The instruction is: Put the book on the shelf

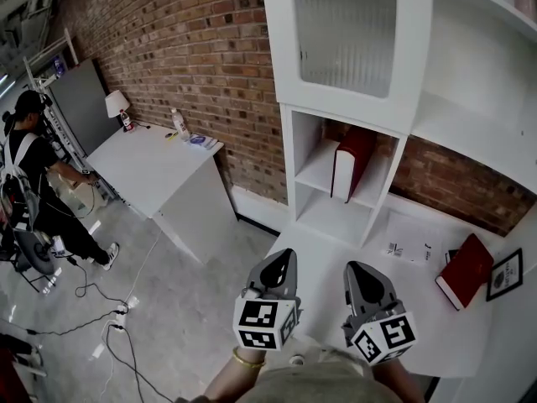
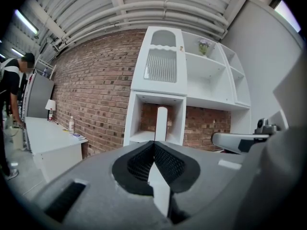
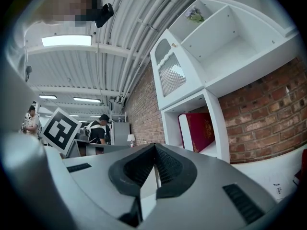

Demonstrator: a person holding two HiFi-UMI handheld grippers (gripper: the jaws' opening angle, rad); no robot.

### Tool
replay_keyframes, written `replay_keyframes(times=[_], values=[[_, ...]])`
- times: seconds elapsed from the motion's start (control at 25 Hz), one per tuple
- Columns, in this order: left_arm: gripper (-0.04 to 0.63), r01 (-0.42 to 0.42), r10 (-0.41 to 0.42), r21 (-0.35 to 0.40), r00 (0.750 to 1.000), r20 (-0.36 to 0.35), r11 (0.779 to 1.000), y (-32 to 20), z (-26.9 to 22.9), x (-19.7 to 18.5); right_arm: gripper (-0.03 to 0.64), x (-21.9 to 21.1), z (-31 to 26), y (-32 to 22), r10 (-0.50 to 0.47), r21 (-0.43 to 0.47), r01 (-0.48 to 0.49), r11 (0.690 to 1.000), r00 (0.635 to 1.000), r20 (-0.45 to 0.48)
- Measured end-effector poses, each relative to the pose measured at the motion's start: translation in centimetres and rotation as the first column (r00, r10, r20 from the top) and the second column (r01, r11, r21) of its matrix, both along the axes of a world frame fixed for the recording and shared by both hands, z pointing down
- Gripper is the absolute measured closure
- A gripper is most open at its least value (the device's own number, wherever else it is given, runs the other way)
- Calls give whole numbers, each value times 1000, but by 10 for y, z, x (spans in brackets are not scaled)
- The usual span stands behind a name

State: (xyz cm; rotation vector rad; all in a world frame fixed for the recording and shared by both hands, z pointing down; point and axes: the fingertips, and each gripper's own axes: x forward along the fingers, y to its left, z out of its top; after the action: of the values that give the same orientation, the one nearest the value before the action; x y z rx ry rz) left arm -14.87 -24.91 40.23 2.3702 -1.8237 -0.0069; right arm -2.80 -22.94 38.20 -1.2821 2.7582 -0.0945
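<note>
Left tongs (image 1: 282,257), right tongs (image 1: 359,269) closed, empty, over desk (image 1: 329,250) edge, book (image 1: 353,159) inside cubby (image 1: 317,168)

The shelf (image 1: 344,217) is white all over. The wall (image 1: 185,49) behind it is red-brown brick with thin pale lines between the bricks. The book (image 1: 354,159) in the shelf is dark red with white page edges and a little gold pattern on its cover. Another book (image 1: 464,271) on the white desk (image 1: 419,317) is dark red too. The left gripper (image 1: 281,259) and the right gripper (image 1: 359,269) are grey with black pads, and each has a white cube with black square marks. The floor (image 1: 185,292) is grey, and the side table (image 1: 143,170) is white.
</note>
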Motion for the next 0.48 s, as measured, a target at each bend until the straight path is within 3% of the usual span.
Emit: replay_keyframes(times=[0.48], values=[[586,7,-7,-1,1000,0,1000,7,2,-6,611,-6,0,4,-16,4,16,1000,1000,7]])
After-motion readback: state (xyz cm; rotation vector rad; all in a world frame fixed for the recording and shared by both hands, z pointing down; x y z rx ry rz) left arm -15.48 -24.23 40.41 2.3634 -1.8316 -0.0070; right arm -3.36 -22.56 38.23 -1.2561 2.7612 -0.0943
